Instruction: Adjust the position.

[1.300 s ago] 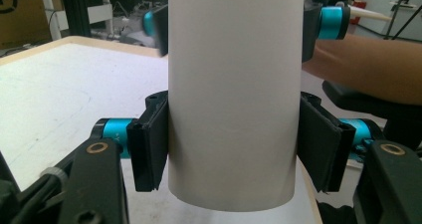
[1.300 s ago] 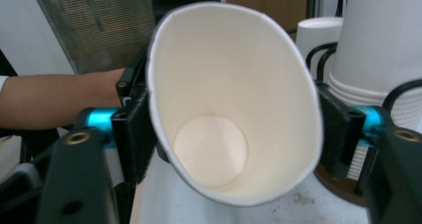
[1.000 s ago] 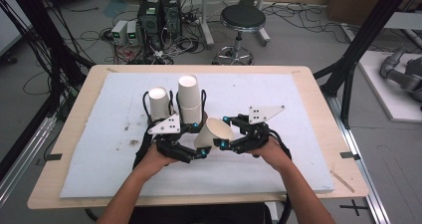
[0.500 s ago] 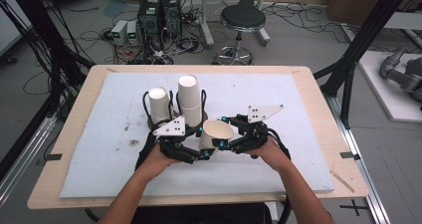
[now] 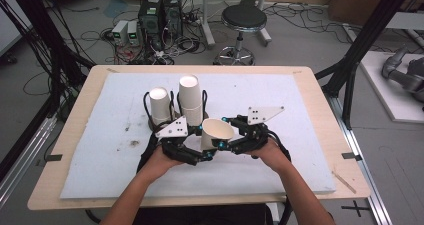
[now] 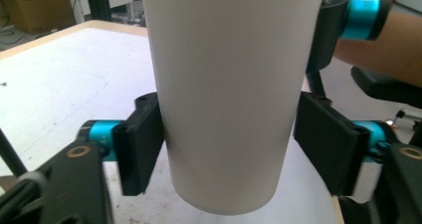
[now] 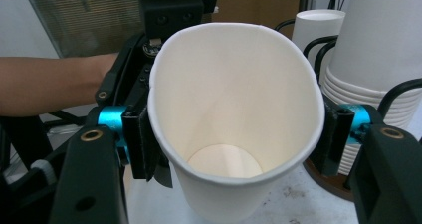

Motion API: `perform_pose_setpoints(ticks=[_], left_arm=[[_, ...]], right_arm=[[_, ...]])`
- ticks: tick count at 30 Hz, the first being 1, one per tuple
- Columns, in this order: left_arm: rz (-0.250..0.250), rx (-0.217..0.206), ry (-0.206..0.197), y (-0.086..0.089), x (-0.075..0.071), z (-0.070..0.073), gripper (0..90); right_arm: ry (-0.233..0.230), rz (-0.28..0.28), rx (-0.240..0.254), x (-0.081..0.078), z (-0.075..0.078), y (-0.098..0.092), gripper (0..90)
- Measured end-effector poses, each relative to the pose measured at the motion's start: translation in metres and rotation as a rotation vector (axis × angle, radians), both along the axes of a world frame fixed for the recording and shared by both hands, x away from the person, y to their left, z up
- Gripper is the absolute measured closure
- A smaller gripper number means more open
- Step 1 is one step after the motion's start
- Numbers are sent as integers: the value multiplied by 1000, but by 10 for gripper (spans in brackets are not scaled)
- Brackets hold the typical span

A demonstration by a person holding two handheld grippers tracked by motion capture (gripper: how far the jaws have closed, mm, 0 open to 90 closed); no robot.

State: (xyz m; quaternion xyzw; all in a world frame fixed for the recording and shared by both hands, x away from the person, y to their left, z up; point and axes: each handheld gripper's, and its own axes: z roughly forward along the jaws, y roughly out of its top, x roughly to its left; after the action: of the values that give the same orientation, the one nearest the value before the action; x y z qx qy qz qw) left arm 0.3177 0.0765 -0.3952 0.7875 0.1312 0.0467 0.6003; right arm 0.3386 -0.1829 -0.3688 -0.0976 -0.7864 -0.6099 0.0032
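A white paper cup [image 5: 216, 132] hangs just above the middle of the white mat, caught between both grippers. My right gripper [image 5: 223, 133] comes in from the right and is shut on the cup near its rim. In the right gripper view its pads [image 7: 142, 139] squeeze the cup [image 7: 234, 99] into an oval around the right gripper [image 7: 234, 144]. My left gripper [image 5: 206, 144] comes in from the left. In the left gripper view both jaws of the left gripper [image 6: 229, 144] press the lower wall of the cup [image 6: 224, 84].
Just behind the grippers a tall stack of cups [image 5: 190, 102] stands in a black wire holder, with a single cup [image 5: 160, 105] to its left. In the right gripper view the stack [image 7: 373, 59] is close at the right. The white mat [image 5: 100, 150] covers a wooden table [image 5: 310, 197].
The held cup has turned from lying tilted toward the right to standing more upright. Both grippers have stayed together at the middle of the mat.
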Motion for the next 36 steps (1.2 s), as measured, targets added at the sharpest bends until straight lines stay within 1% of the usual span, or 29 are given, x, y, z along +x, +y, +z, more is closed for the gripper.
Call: perform_pose_setpoints(ticks=[1, 2, 4, 6, 8, 9, 10, 12, 14, 15, 16, 17, 21, 24, 25, 26, 27, 31, 33, 36], left_arm=[[-8, 5, 4, 0, 1, -1, 316], [-11, 6, 5, -1, 1, -2, 329], [-17, 1, 2, -1, 1, -2, 338], [-21, -6, 2, 0, 2, -1, 345], [-20, -21, 0, 0, 2, -1, 348], [-16, -33, 2, 1, 2, -1, 349], [-17, -45, 0, 2, 2, 0, 350], [-16, -68, 3, 3, 2, 0, 351], [-14, -73, -1, 2, 2, 0, 351], [-16, -72, -1, 1, 1, 0, 350], [-14, -75, 1, 1, 1, 0, 350], [-16, -79, 1, 1, 1, 0, 350], [-10, -77, -4, -1, 2, -1, 344], [18, -50, -10, -2, 1, -2, 317], [37, -42, -4, -1, 2, -3, 286], [46, -42, 1, 0, 2, -4, 263], [56, -47, 2, 4, 1, -4, 260], [113, -61, 1, 20, 2, -3, 242], [144, -78, 11, 28, 2, -1, 217], [184, -95, -2, 44, 0, 1, 208]], right_arm=[[-4, 4, 1, 0, 0, 1, 356], [-4, 3, -2, 0, 0, 1, 359], [-3, 3, -5, 0, 0, 1, 359], [7, 3, 5, 0, 0, 1, 341], [19, -6, 23, 0, 0, 2, 270], [26, -13, 32, 0, 0, 2, 212], [35, -22, 44, -1, -1, 3, 175], [43, -27, 57, -1, -2, 4, 176], [47, -33, 65, 0, -3, 5, 179], [50, -31, 73, 0, -3, 5, 198], [50, -18, 87, 1, -3, 5, 266], [48, -4, 93, 1, -2, 4, 298], [30, -4, 90, 0, -1, 3, 327], [3, -14, 64, 0, -1, 3, 340], [-16, -26, 50, 0, -1, 2, 345], [-29, -39, 37, 0, 0, 1, 346], [-29, -45, 30, 0, 0, 0, 347], [-49, -91, 14, 3, 0, -8, 352], [-59, -103, 7, 4, 1, -11, 353], [-72, -129, -24, 4, 1, -16, 355]])
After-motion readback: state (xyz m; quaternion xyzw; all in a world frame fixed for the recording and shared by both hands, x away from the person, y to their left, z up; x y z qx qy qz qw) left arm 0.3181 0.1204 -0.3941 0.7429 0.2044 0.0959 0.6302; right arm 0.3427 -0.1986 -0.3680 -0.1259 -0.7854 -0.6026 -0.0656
